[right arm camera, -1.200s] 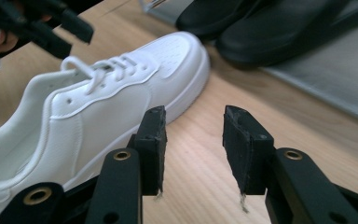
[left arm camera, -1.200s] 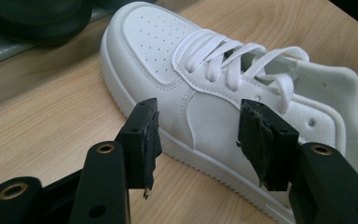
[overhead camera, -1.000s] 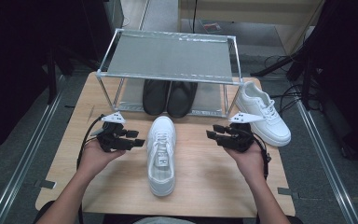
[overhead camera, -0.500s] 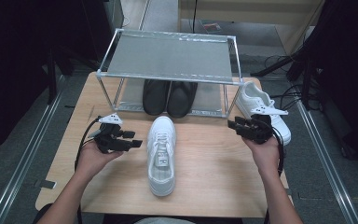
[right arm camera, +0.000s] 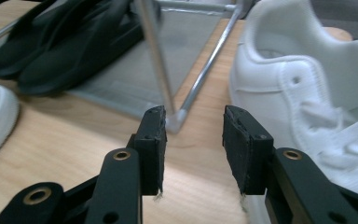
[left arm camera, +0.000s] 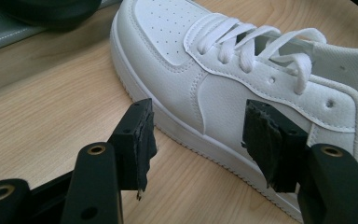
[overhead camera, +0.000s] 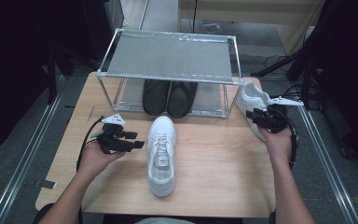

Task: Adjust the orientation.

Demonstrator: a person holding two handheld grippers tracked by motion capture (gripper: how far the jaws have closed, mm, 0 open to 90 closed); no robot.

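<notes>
Two white shoes were seen on the desk (overhead camera: 214,177); the middle shoe (overhead camera: 161,154) lay lengthwise at the desk's centre, toe toward the rack (overhead camera: 168,56), and the second white shoe (overhead camera: 251,100) sat at the rack's right corner; a pair of black shoes (overhead camera: 170,97) was kept under the rack. The left gripper (overhead camera: 137,140) was held just beside the middle shoe, its jaws just widened, open, apart from the side; the right gripper (overhead camera: 251,115) was held open over the second shoe, nothing clamped.
</notes>
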